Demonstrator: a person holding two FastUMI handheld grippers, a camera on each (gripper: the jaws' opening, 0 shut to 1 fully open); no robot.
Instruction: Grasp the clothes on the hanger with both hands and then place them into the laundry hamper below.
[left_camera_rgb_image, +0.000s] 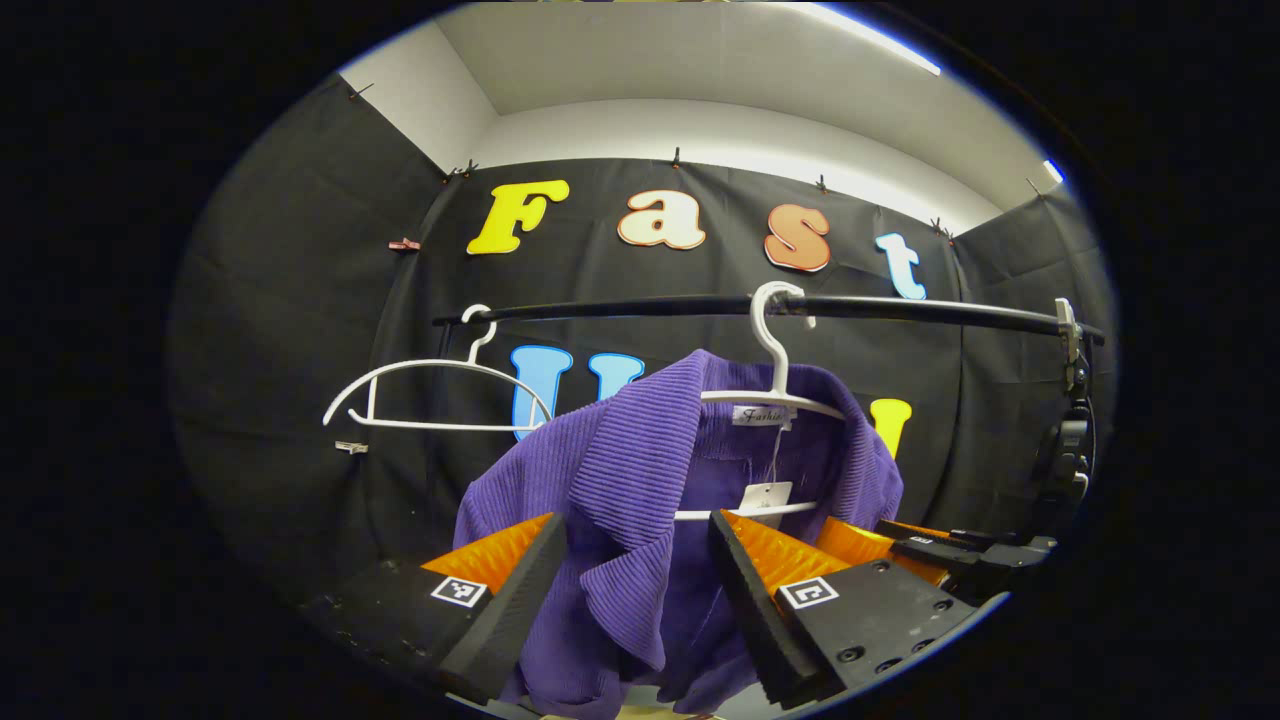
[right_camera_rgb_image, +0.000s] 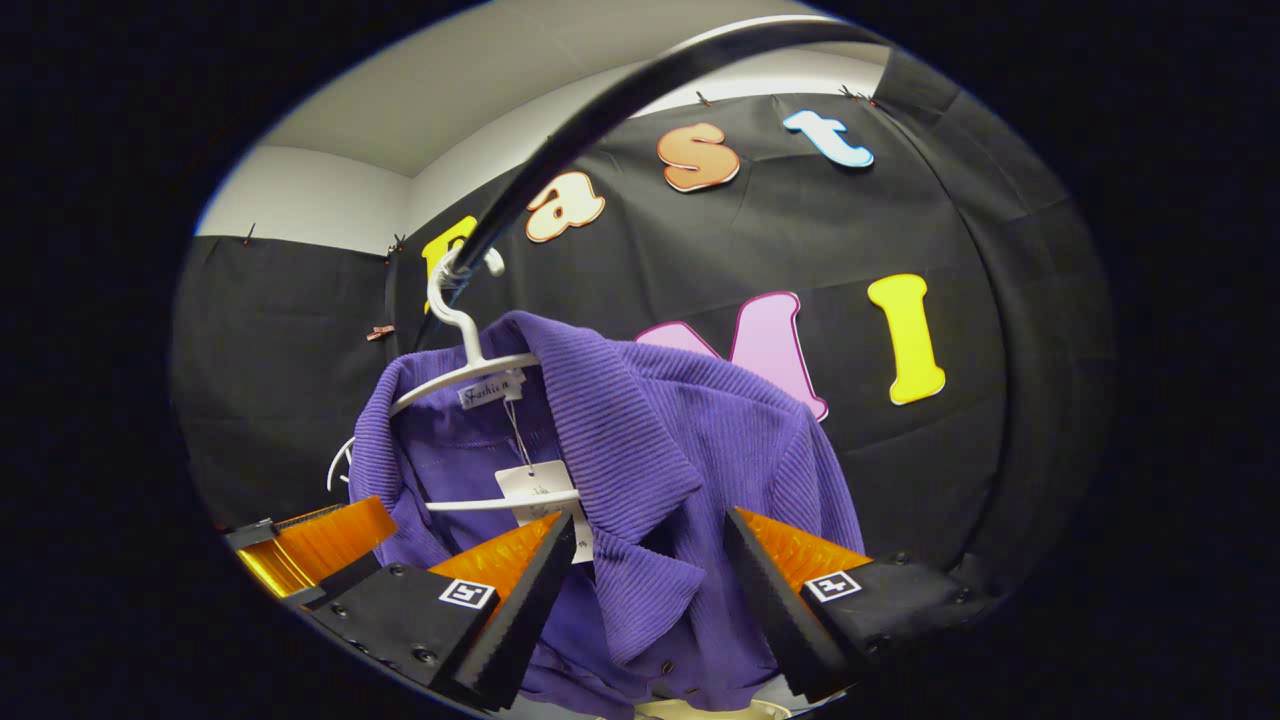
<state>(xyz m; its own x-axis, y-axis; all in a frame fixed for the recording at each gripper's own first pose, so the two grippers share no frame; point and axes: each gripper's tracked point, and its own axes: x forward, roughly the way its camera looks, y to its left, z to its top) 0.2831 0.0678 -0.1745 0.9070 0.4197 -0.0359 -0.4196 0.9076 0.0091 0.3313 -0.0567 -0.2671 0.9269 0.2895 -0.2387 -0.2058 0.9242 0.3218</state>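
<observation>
The purple shirt (left_camera_rgb_image: 640, 480) hangs on a white hanger (left_camera_rgb_image: 775, 385) from the black rail (left_camera_rgb_image: 900, 308), with an empty hanger (left_camera_rgb_image: 430, 395) to its left. This looks like the reaching step: the left hand-held gripper (left_camera_rgb_image: 640, 585) has its fingers spread on either side of the shirt's left collar front, not yet pinching it, and the right hand-held gripper (right_camera_rgb_image: 650, 590) is likewise spread around the right collar flap. Next, both probably need to close on the cloth, then lift it off the hanger toward the pale hamper rim (right_camera_rgb_image: 720, 710) below.
</observation>
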